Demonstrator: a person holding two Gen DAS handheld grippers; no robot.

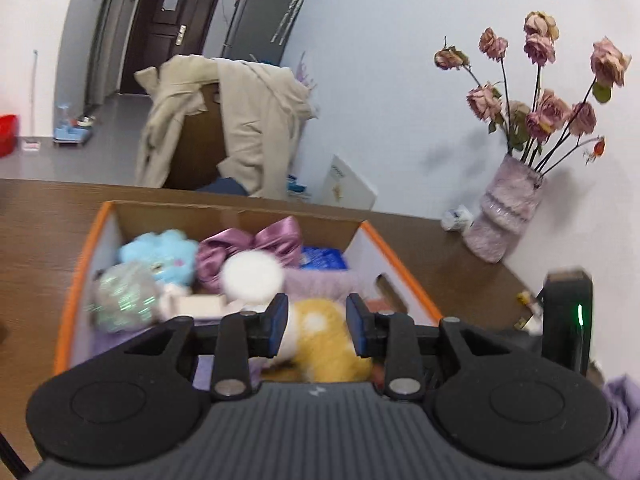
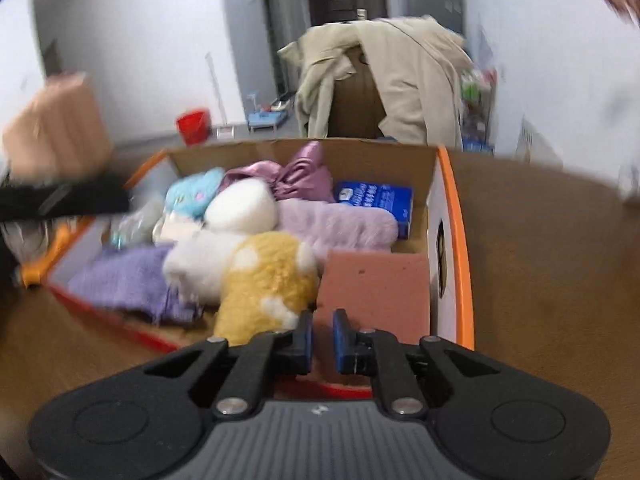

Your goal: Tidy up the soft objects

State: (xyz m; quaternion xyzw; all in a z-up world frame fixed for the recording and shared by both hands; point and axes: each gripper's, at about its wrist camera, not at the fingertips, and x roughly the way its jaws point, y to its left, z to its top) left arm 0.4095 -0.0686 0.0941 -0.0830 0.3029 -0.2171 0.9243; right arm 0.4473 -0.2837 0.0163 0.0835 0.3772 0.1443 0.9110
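An orange-edged cardboard box [image 1: 394, 248] [image 2: 454, 216] on the wooden table holds soft things: a yellow-and-white plush [image 1: 324, 340] [image 2: 264, 280], a white puff [image 1: 252, 276] [image 2: 242, 206], a blue plush [image 1: 164, 254] [image 2: 196, 194], a purple satin bow [image 1: 256, 240] [image 2: 296, 176], lilac fuzzy cloths [image 2: 336, 224] and a pink sponge block [image 2: 376, 292]. My left gripper [image 1: 317, 330] hangs open over the yellow plush, jaws apart and not touching it. My right gripper [image 2: 322, 340] is at the box's near edge above the pink sponge, jaws narrowly apart with nothing between them.
A vase of dried pink roses [image 1: 508, 208] stands on the table right of the box. A chair draped with a beige coat [image 1: 240, 120] [image 2: 400, 80] is behind the table. A blue packet [image 2: 376, 200] lies in the box's far corner. The other gripper [image 2: 60, 200] reaches in from the left.
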